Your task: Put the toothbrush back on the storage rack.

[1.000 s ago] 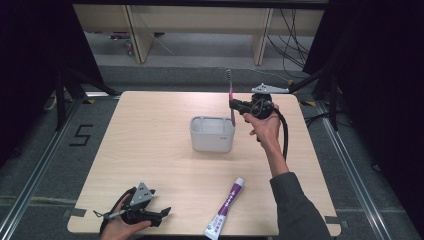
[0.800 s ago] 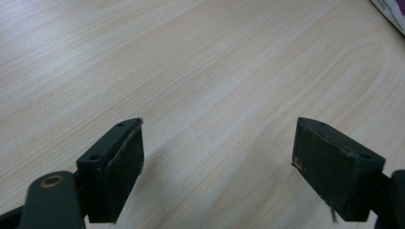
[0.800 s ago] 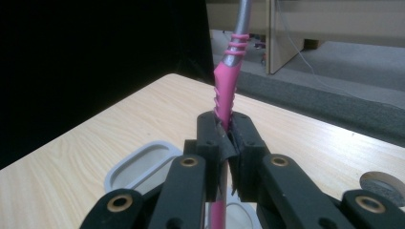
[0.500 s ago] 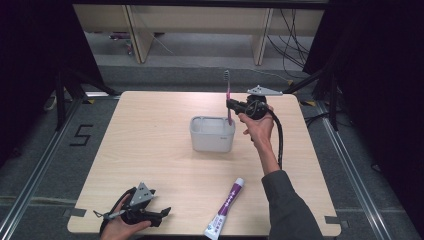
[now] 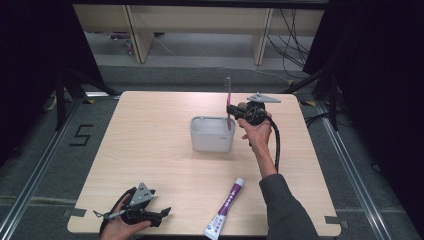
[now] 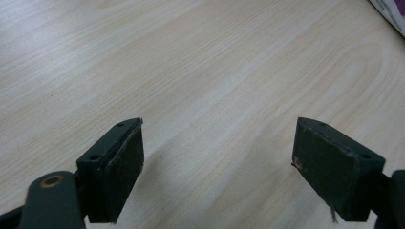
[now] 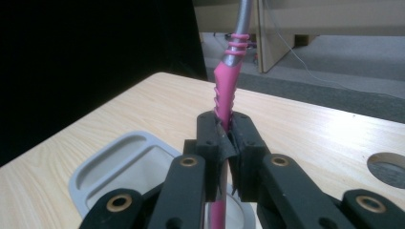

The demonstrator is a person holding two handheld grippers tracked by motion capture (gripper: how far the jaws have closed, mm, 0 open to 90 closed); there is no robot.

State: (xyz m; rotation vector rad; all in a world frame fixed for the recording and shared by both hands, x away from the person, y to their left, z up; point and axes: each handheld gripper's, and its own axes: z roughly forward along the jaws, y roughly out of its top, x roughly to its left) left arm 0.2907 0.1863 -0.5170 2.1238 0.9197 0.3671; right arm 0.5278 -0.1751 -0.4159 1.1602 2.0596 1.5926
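Marking the floor (image 5: 65,150), tape reads "5" (image 5: 82,135).

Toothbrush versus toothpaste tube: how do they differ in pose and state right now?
The toothbrush stands upright, bristles up; the toothpaste tube lies flat on the table. The toothbrush is clamped in the right tool at the grey container; the tube lies untouched near the front edge. Both are partly pink or purple.
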